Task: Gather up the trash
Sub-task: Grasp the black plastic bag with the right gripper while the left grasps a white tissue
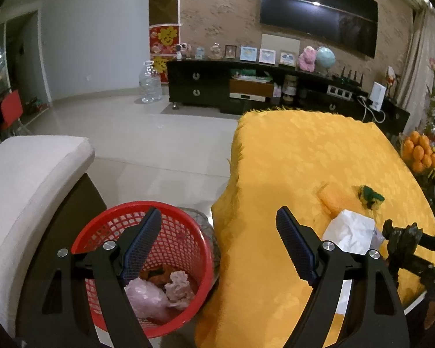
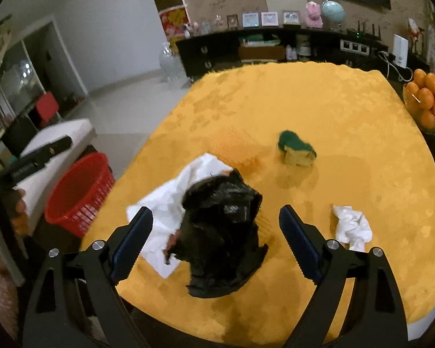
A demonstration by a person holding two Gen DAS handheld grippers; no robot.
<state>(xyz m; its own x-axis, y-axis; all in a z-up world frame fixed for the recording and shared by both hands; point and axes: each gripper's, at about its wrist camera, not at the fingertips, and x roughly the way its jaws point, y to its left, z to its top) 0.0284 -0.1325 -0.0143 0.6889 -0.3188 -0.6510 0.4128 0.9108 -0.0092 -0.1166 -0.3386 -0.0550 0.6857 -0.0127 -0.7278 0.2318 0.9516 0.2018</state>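
A red mesh trash basket (image 1: 185, 249) stands on the floor left of the table and holds pink crumpled bags (image 1: 159, 293); it also shows in the right wrist view (image 2: 78, 191). My left gripper (image 1: 219, 240) is open and empty above the gap between basket and table. My right gripper (image 2: 216, 232) is open, its fingers either side of a crumpled black plastic bag (image 2: 223, 232) lying on the yellow tablecloth (image 2: 304, 101). White paper (image 2: 171, 203) lies under the bag, also seen in the left wrist view (image 1: 351, 232). A small white wad (image 2: 352, 226) and a green-yellow sponge (image 2: 297, 149) lie nearby.
A white cushioned seat (image 1: 29, 179) stands left of the basket. A bowl of oranges (image 2: 429, 104) sits at the table's right edge. A dark TV cabinet (image 1: 246, 87) and a water jug (image 1: 150, 82) stand at the far wall across tiled floor.
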